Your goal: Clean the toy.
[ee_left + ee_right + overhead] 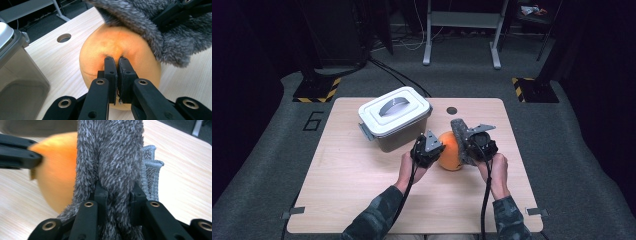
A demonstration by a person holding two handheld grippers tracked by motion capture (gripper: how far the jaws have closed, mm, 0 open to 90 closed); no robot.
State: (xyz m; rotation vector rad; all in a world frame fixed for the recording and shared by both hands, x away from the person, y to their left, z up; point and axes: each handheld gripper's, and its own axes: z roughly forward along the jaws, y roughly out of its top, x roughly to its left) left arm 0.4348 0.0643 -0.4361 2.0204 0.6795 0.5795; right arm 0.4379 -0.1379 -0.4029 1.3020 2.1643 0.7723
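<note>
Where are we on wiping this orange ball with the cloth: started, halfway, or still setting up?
Set-up looks done: the left tool is shut on a pinch of the orange ball, steadying it on the table. In hand: the right tool is shut on the grey fluffy cloth, which lies against the ball's side. How much is wiped cannot be told. The lidded box sits closed behind.

Dark camouflage-patterned sleeves [377, 212] on both forearms; black two-jaw left gripper [116, 62] and right gripper [117, 191] with brass-ringed screw holes, grey three-cornered plates, trailing black cables.
</note>
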